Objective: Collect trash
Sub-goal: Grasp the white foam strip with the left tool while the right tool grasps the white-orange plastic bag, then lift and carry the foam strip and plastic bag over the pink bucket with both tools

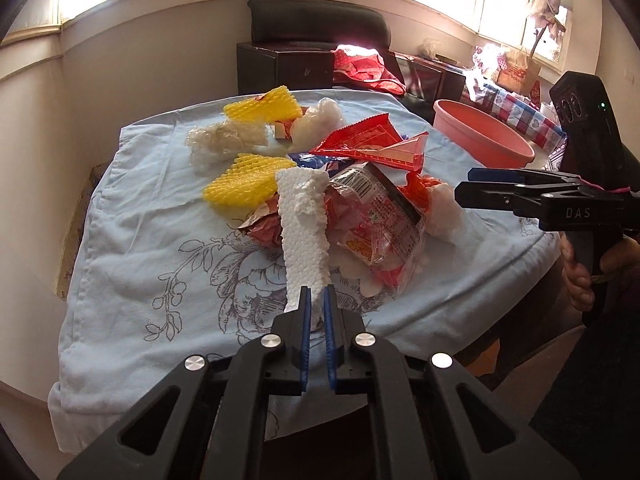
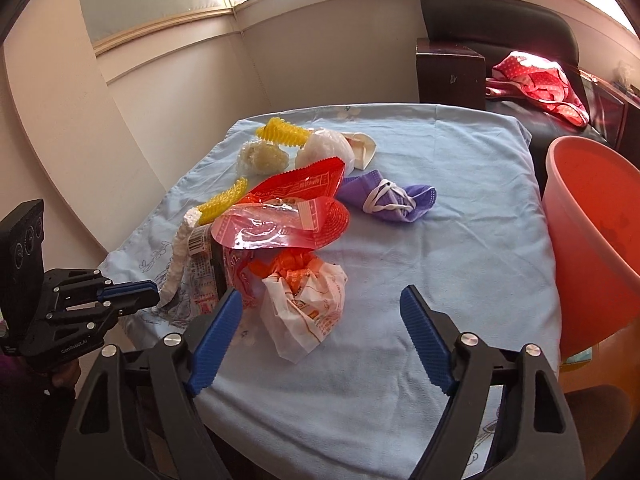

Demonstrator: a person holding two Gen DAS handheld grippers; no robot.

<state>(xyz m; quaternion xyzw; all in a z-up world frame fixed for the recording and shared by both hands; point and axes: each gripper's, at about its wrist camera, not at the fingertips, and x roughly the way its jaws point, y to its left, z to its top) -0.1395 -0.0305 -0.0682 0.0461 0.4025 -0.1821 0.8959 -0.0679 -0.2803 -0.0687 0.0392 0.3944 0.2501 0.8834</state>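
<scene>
Step in hand: pickup. The left gripper (image 1: 316, 306) is clamped on the white foam strip (image 1: 304, 232) at the trash pile's near edge. The right gripper (image 2: 320, 336) gapes empty around the crumpled wrapper (image 2: 308, 304). Next: carry the strip to the pink basin (image 1: 480, 132) beyond the pile.

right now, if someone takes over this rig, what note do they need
Left tool: shut on the near end of the foam strip, which still lies on the pile.
Right tool: open, holding nothing, with the crumpled white bag between its fingers but not pinched.
Trash: all on the blue cloth — yellow nets, red wrappers, purple mask, clear bags.
Pink tub: to the right of the table; nothing is visible in the part of its inside that shows.
Done: foam strip gripped.
Left: lift the strip to the tub, probably grab the white bag, then clear the rest.
</scene>
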